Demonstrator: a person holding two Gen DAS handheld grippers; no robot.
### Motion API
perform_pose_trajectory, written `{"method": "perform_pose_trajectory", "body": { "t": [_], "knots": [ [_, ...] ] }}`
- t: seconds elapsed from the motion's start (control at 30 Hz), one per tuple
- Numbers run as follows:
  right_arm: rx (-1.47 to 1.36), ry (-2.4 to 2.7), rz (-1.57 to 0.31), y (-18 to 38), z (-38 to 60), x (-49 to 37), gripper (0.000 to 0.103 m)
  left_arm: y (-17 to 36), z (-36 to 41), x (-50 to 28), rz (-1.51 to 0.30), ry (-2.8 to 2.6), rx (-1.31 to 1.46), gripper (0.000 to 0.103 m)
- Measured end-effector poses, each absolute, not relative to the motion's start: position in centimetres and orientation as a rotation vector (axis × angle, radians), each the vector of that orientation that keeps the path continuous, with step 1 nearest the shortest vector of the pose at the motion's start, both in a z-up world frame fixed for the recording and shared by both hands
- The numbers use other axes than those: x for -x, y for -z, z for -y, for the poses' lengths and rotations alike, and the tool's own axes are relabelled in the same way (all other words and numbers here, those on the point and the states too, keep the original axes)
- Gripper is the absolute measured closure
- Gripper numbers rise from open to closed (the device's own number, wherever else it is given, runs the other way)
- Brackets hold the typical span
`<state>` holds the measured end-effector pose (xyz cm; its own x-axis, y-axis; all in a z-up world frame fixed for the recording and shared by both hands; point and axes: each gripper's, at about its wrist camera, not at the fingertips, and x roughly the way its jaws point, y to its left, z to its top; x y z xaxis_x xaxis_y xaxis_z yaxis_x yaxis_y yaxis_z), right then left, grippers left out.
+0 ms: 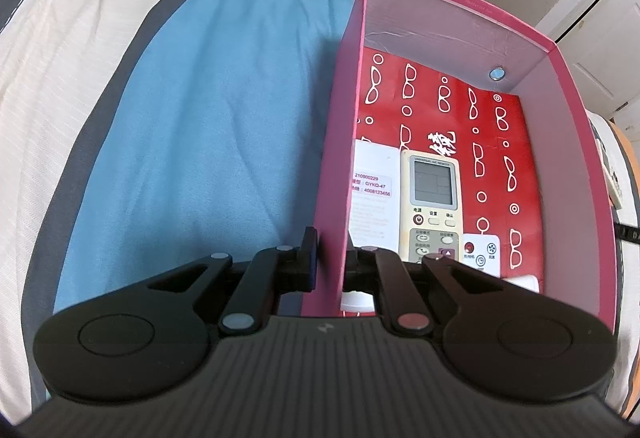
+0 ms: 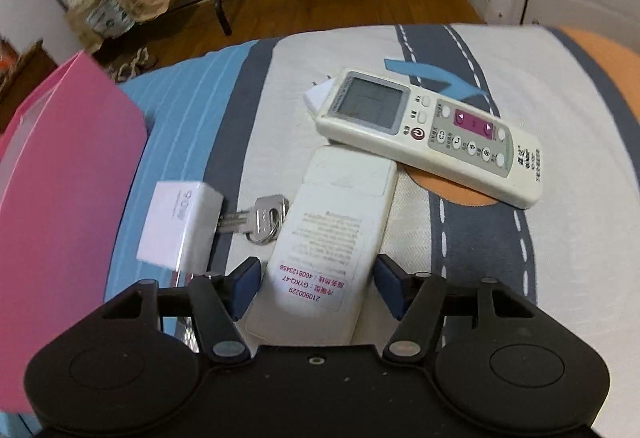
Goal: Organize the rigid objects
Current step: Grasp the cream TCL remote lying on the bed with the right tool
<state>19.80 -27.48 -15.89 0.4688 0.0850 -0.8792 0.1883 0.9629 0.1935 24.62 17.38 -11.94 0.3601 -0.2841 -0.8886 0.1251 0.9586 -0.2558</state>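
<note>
In the left wrist view my left gripper point(image 1: 330, 258) is shut on the near left wall of a pink box point(image 1: 340, 142), one finger outside and one inside. Inside lie a cream remote point(image 1: 434, 194) face up, a white remote point(image 1: 370, 190) face down, a small white remote point(image 1: 480, 254) and a red glasses case point(image 1: 492, 142). In the right wrist view my right gripper point(image 2: 316, 288) is open around the near end of a face-down white remote point(image 2: 332, 234) on the bed. A cream remote point(image 2: 432, 134) lies beyond it, a key point(image 2: 260, 218) and white charger point(image 2: 178, 224) to its left.
The pink box point(image 2: 68, 198) stands at the left of the right wrist view. A small white item point(image 2: 318, 94) lies behind the cream remote. The bed has a blue, grey and white cover point(image 1: 208, 126); floor clutter lies beyond its far edge.
</note>
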Motion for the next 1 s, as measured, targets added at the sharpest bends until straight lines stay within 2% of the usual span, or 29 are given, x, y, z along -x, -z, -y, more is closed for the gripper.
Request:
{"method": "perform_pose_trajectory", "body": {
  "t": [0.23, 0.37, 0.5, 0.53, 0.63, 0.73, 0.87, 1.0],
  "knots": [
    [-0.284, -0.011, -1.202, 15.3, 26.7, -17.9, 0.034, 12.0, -17.4, -24.6, -1.176, 0.264, 0.152, 0.094],
    [-0.404, -0.009, -1.168, 15.7, 28.4, -17.5, 0.031, 12.0, -17.4, -24.6, -1.176, 0.262, 0.153, 0.094],
    [-0.639, 0.005, -1.071, 16.7, 31.6, -16.7, 0.032, 12.0, -17.3, -24.6, -1.176, 0.261, 0.152, 0.094],
    [-0.675, 0.007, -1.051, 16.9, 32.2, -16.3, 0.043, 12.0, -17.3, -24.6, -1.177, 0.262, 0.153, 0.094],
    [-0.624, 0.002, -1.046, 16.6, 32.6, -15.9, 0.066, 12.0, -17.4, -24.6, -1.178, 0.261, 0.156, 0.094],
    [-0.639, -0.018, -1.004, 15.5, 33.4, -15.0, 0.078, 12.0, -17.3, -24.5, -1.176, 0.257, 0.15, 0.094],
    [-0.58, -0.067, -0.978, 13.9, 32.6, -14.9, 0.082, 12.0, -17.2, -24.6, -1.178, 0.254, 0.15, 0.094],
    [-0.476, -0.097, -1.029, 13.0, 30.5, -16.0, 0.081, 12.0, -17.2, -24.6, -1.179, 0.251, 0.151, 0.094]
  ]
}}
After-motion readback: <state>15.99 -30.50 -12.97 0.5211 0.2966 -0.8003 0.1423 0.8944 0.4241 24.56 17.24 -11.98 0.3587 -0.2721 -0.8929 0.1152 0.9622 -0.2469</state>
